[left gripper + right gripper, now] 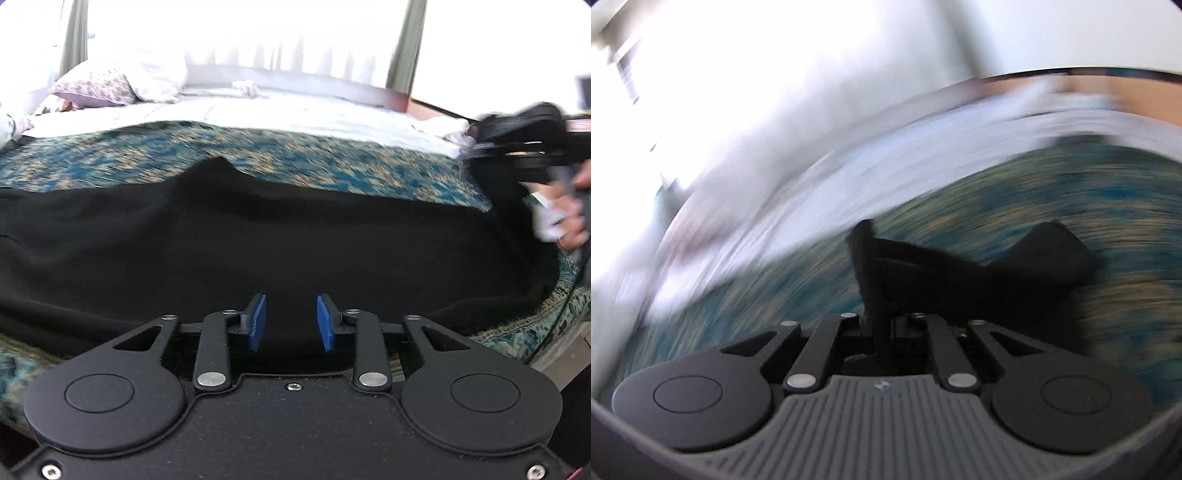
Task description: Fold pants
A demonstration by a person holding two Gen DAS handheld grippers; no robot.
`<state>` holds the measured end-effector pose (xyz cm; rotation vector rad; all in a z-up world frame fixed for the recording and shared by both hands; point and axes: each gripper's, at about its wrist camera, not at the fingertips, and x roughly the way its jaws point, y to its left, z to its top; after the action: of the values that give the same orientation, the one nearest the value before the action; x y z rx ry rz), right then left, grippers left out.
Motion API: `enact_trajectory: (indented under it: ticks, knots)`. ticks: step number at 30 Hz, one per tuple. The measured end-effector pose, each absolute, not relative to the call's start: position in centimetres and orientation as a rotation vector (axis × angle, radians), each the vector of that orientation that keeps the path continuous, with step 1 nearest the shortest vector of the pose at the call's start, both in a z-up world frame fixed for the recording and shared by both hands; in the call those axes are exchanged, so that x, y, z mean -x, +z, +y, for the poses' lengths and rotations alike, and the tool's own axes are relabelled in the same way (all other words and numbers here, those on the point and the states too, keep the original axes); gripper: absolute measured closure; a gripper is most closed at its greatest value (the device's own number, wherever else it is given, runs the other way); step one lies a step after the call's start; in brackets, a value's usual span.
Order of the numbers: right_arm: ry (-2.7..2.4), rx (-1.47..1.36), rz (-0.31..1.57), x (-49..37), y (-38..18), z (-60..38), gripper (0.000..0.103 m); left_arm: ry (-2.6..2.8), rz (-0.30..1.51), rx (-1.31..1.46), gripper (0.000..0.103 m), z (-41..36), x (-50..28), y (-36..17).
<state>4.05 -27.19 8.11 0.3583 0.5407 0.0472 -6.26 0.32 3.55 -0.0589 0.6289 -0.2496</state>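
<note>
Left wrist view shows one pair of black pants (258, 236) spread on the blue-patterned bedspread (295, 158), its long axis running side to side across the picture, with bare patterned cover beyond its far edge and a white sheet (258, 110) further back. Over the near edge of the cloth the left gripper (291, 323) holds its blue pads (257, 321) narrowly apart with nothing pinched. Seen from the right wrist, blurred, the right gripper (882, 325) is clamped on a raised fold of the pants (960, 273).
</note>
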Motion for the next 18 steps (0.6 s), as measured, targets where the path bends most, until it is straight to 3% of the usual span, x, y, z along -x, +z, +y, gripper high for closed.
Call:
enact_trajectory:
  ticks: [4,9,10,11,12,14,16,18]
  knots:
    - [0.28,-0.221,0.684,-5.3,4.5,-17.3,0.094,-0.222,0.624,0.073,0.075,3.5,7.2,3.5]
    - [0.397,-0.216,0.779,-3.7,1.0,-13.4,0.089,-0.181,0.636,0.115,0.075,6.3,7.5,3.0]
    - [0.408,-0.197,0.772,-3.0,0.9,-13.3,0.084,-0.179,0.634,0.13,0.075,6.6,7.4,2.9]
    - [0.415,-0.178,0.761,-2.4,1.1,-13.3,0.066,-0.181,0.63,0.148,0.075,6.9,7.3,3.0]
    - [0.423,-0.169,0.758,-1.8,1.3,-13.4,0.055,-0.185,0.624,0.162,0.075,7.1,7.3,3.1]
    - [0.444,-0.189,0.746,-1.0,2.0,-14.4,0.042,-0.197,0.607,0.183,0.074,7.3,7.0,3.4]
    - [0.46,-0.194,0.728,0.2,2.8,-15.8,0.04,-0.214,0.587,0.184,0.07,6.9,6.7,3.9]
    - [0.448,-0.174,0.707,1.6,3.3,-17.1,0.034,-0.231,0.564,0.169,0.057,6.1,6.3,4.3]
